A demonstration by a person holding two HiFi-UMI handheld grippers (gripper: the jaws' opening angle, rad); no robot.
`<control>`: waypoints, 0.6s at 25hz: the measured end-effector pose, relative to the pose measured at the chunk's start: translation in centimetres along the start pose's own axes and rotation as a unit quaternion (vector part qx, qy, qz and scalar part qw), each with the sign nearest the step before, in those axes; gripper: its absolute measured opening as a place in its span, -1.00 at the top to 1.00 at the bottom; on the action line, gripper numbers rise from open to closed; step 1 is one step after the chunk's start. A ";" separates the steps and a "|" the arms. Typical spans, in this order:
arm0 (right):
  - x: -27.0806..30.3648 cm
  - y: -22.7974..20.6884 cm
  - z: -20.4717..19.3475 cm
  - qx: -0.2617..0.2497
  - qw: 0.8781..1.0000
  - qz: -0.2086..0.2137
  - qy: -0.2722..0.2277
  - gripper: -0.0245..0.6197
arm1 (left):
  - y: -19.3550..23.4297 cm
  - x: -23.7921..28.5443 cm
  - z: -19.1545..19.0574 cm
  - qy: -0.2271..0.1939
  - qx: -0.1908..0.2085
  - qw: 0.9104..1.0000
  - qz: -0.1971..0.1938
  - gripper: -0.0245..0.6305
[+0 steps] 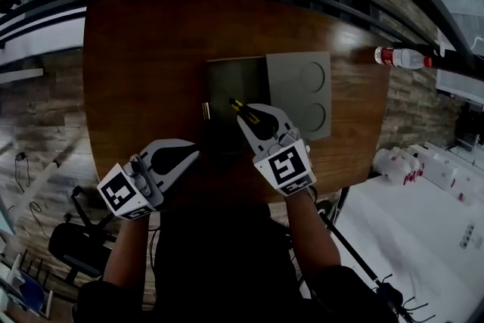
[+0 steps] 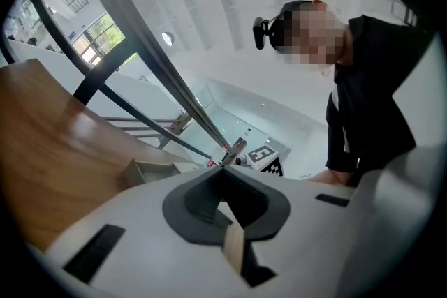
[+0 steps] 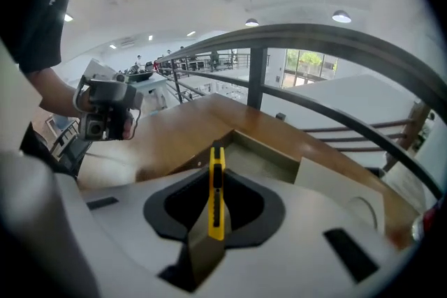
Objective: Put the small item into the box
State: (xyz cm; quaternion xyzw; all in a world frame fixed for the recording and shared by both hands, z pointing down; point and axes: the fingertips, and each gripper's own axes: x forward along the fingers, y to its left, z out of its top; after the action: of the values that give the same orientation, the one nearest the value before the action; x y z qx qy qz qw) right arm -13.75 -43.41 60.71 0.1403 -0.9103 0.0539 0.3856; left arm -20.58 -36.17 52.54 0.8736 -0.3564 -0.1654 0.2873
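Work looks about half done to me. My right gripper (image 1: 243, 111) is squeezed tight on a thin yellow knife (image 3: 217, 195). The knife stands up between my jaws and its tip pokes out past them. That is the small item, so the picking-up part is finished.

The box (image 1: 233, 76) sits open in the middle of the head view, on the brown table (image 1: 144, 57). Its flat lid (image 1: 299, 91) with two round marks lies open on the right side of it. In the head view the knife tip is over the lower part of the box. In the right gripper view the box wall sits just past the tip. So I think I am at the near edge of the box, up in the air, and not inside it yet.

My left gripper (image 1: 189, 155) is in the lower left of the head view, off to the side of the box. Its jaws are pressed together with nothing between them.

A little shiny thing (image 1: 204, 110) lies on the table just beside the left wall of the box. I cannot tell what it is. A bottle (image 1: 401, 57) lies at the far upper right, well away.

What is left, I think: get the knife low inside the box, then let my right jaws go wide so it drops in.
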 end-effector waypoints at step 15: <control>3.9 -2.3 -3.1 -0.019 0.993 -0.001 0.118 0.70 | 3.5 2.7 -1.3 -0.002 -0.032 0.999 -0.030 0.88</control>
State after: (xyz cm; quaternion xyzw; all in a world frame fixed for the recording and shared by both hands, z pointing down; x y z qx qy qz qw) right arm -13.48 -45.84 65.64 0.1263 -0.8593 0.0530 0.4928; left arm -19.91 -39.63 55.53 0.8738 -0.3254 -0.1871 0.3092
